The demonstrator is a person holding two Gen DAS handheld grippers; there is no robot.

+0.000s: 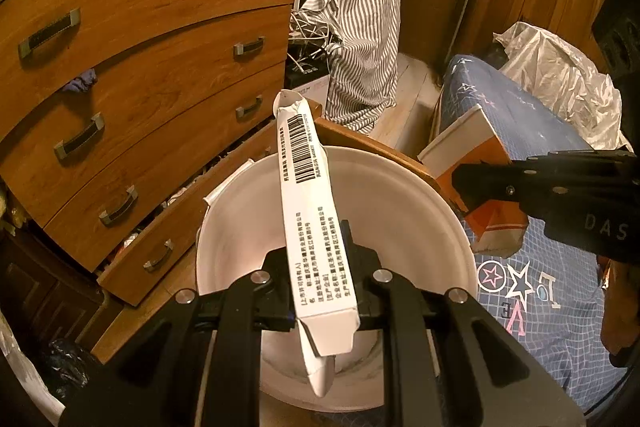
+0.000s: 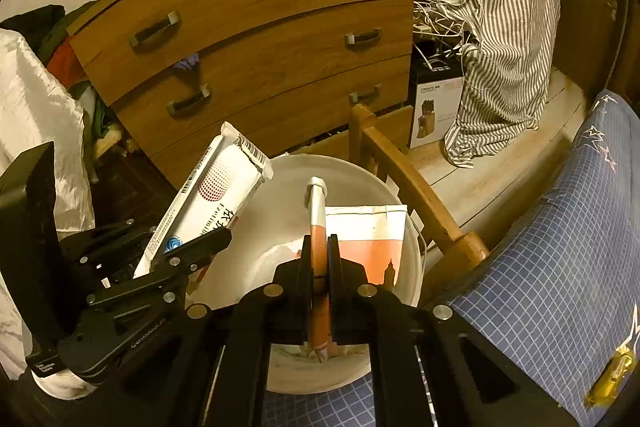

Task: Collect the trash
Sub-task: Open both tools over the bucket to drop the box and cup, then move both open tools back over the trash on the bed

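Both loads hang over the round white plastic bin (image 1: 420, 211): left tool (image 1: 320, 291) clamps the long white printed carton (image 1: 310, 211), right tool (image 2: 320, 279) pinches the flattened orange-and-white paper box (image 2: 370, 239); lower each inside the rim, then let go

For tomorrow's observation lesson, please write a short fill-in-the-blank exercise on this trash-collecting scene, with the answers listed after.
1. Both hand-held grippers hold their trash above a white ____.
2. The left hand-held gripper is shut on a long white box printed with a black ____.
3. The right hand-held gripper is shut on an orange-and-white ____.
4. Behind stands a wooden chest of ____.

Answers: bucket; barcode; carton; drawers
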